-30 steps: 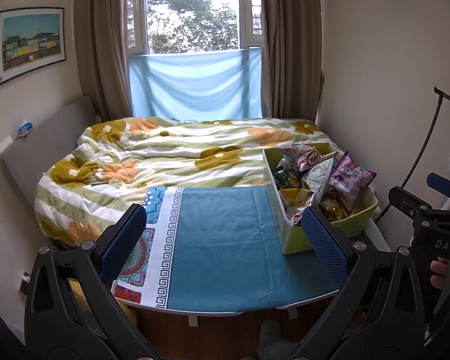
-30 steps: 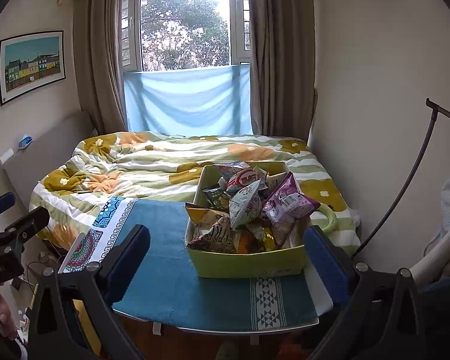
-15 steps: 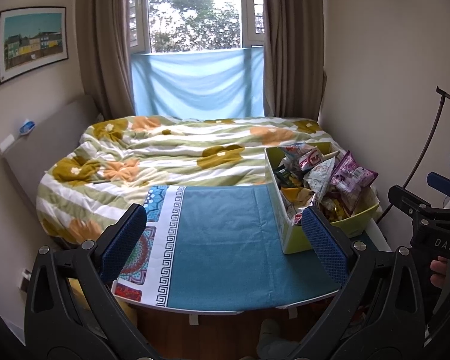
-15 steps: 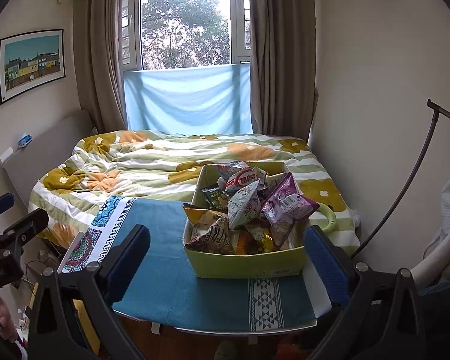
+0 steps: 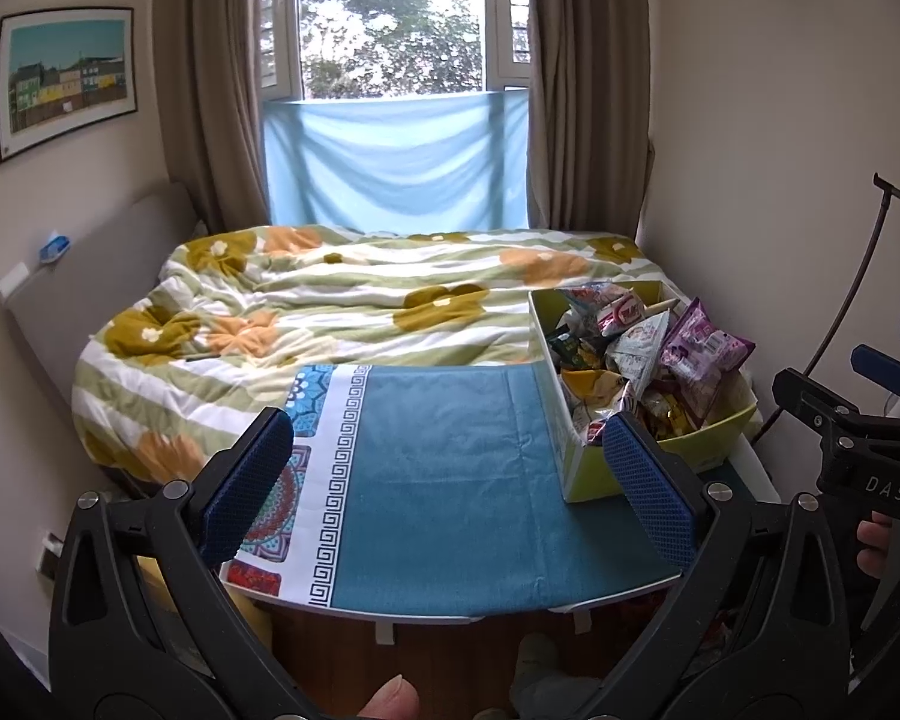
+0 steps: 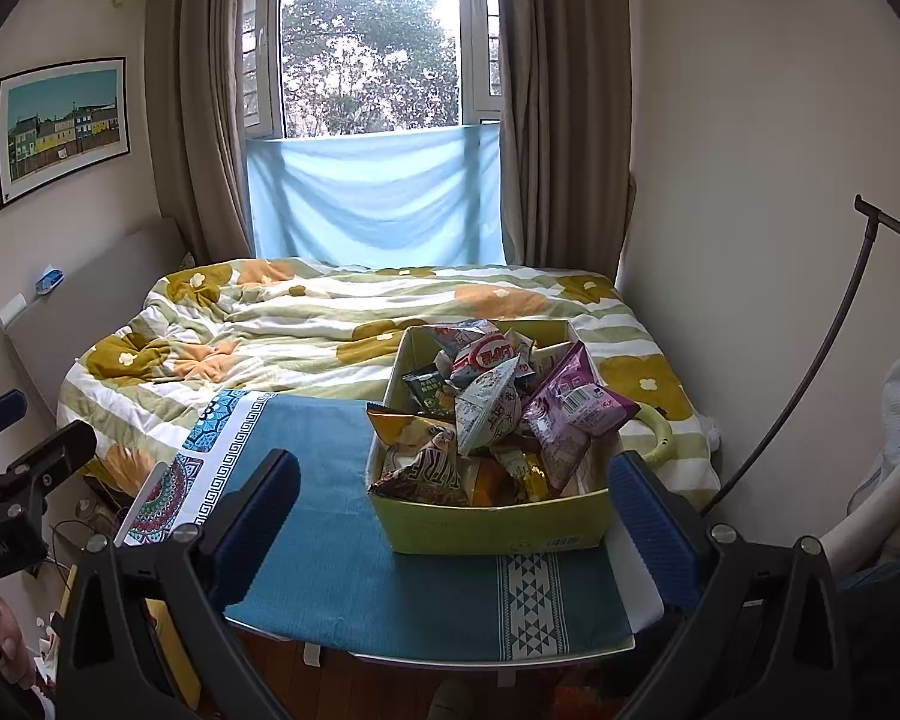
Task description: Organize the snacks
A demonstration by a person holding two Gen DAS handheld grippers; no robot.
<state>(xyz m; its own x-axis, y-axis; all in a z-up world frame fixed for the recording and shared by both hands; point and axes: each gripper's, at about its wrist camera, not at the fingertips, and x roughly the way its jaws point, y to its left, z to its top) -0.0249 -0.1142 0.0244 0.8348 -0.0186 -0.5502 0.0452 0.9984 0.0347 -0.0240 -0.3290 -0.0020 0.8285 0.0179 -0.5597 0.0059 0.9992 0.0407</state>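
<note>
The left wrist view shows the left claw (image 5: 447,483) spread wide and empty above the desk (image 5: 450,480), plus the right claw's body at the right frame edge and a fingertip (image 5: 393,699) at the bottom edge. The right wrist view shows the right claw (image 6: 453,531) equally wide open and empty, with the left claw's body at its left edge.

1 yellow-green box (image 6: 492,525) stands at the desk's right end, near the front edge; in the left wrist view only its left wall and interior are visible. The box is heaped with snack packets (image 6: 492,414); an exact count cannot be determined. 1 purple packet (image 6: 573,411) lies on top at the right. The blue cloth (image 5: 438,468) left of the box is bare.
</note>
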